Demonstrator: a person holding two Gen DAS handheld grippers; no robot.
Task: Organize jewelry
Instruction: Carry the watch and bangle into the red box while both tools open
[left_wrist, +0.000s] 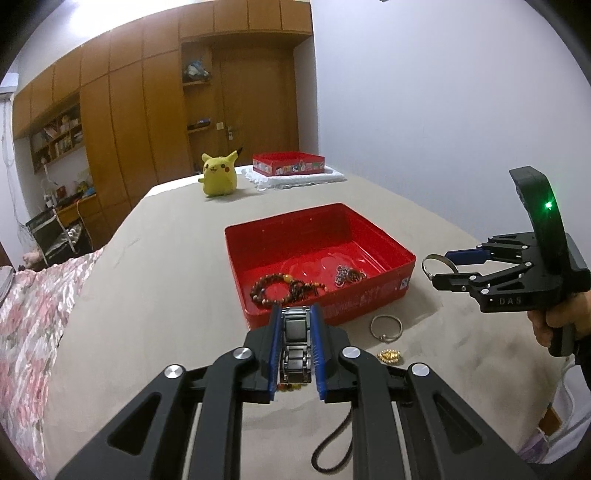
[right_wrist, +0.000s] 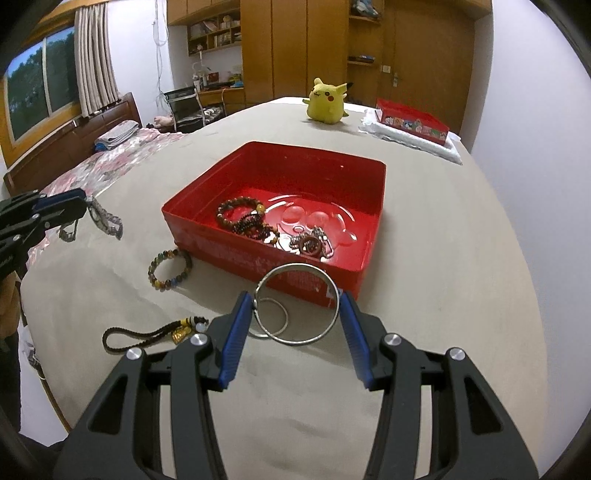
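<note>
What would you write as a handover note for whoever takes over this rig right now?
Left gripper: shut on the silver metal link watch band, lifted off the beige tabletop.
Right gripper: shut across the large silver bangle, also lifted.
Done: brown bead bracelets and a tangle of metal chains lie in the open red tin box.
Left: drop both held pieces in; then the multicoloured bead bracelet, thin silver ring bangle, gold bead piece and black cord charm, all on the tabletop.
</note>
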